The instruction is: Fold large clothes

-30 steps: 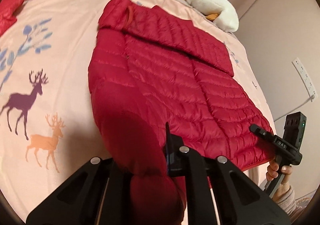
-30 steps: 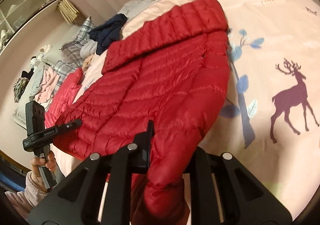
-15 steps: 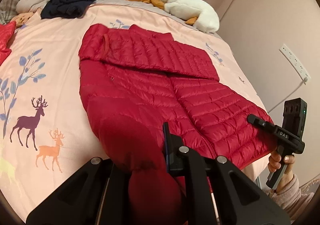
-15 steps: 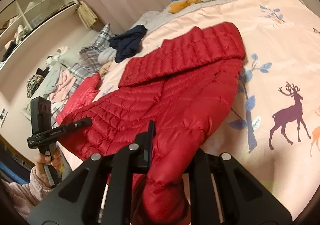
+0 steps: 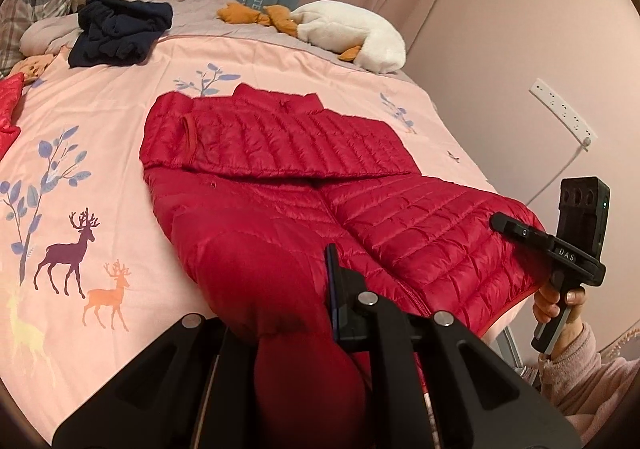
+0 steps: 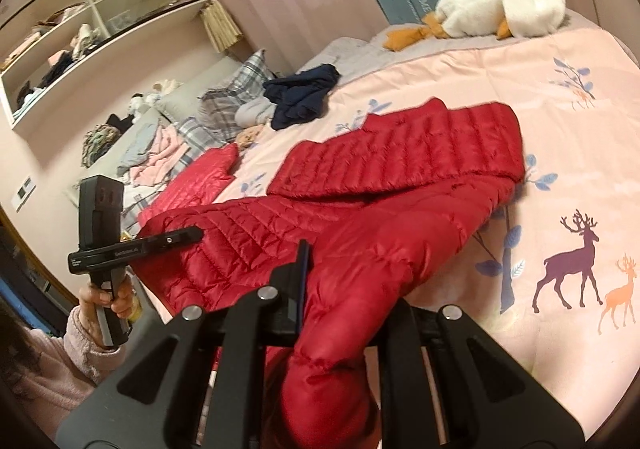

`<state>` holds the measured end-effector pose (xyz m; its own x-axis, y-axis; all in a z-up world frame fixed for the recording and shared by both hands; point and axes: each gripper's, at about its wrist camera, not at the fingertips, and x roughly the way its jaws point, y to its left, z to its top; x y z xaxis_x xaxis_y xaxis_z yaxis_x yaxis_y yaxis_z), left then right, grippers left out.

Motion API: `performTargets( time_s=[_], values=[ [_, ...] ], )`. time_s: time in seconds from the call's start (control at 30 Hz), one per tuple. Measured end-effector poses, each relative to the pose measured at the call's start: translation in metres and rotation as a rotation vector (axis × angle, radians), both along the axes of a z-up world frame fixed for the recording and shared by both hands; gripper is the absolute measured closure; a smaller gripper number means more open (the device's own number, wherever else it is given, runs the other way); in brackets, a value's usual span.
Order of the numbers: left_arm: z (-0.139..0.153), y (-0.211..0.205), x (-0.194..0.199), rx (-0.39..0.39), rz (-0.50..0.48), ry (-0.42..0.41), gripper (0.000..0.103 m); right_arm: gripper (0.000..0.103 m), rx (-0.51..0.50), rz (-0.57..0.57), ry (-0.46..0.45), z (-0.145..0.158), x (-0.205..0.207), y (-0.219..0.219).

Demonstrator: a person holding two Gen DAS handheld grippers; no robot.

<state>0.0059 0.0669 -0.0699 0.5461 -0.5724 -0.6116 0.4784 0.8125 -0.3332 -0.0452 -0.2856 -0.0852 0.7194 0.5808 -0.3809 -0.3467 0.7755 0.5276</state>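
Note:
A red quilted down jacket [image 5: 304, 185] lies spread on the pink bed cover, its sleeves folded across the chest; it also shows in the right wrist view [image 6: 380, 209]. My left gripper [image 5: 288, 313] is shut on the jacket's near hem corner, which bunches between the fingers. My right gripper [image 6: 340, 289] is shut on the other hem corner. Each gripper shows in the other's view, held at the jacket's bottom edge: the right one [image 5: 560, 245] and the left one [image 6: 132, 245].
A navy garment [image 5: 120, 29] and a white plush goose [image 5: 352, 33] lie at the bed's far end. A second red garment [image 6: 192, 189] lies at the bed's side. Pillows and clothes pile [image 6: 160, 145] beyond it. A wall with a power strip [image 5: 560, 109] borders the bed.
Both grippers have pulled back and lifted with the hem, so the jacket sits farther away and more of the bed and room shows. The grips have not changed.

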Motion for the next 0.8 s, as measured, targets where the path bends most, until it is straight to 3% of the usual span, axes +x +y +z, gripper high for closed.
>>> performTargets(
  time_s=[0.6,0.8],
  values=[
    [0.039,0.032,-0.020,-0.111,-0.077,-0.060,0.093,0.091,0.048,0.117,-0.155,0.043,-0.051,-0.012],
    [0.048,0.040,-0.015,-0.146,-0.074,-0.093,0.093,0.090,0.130,0.118,-0.187,0.046,-0.051,-0.024]
  ],
)
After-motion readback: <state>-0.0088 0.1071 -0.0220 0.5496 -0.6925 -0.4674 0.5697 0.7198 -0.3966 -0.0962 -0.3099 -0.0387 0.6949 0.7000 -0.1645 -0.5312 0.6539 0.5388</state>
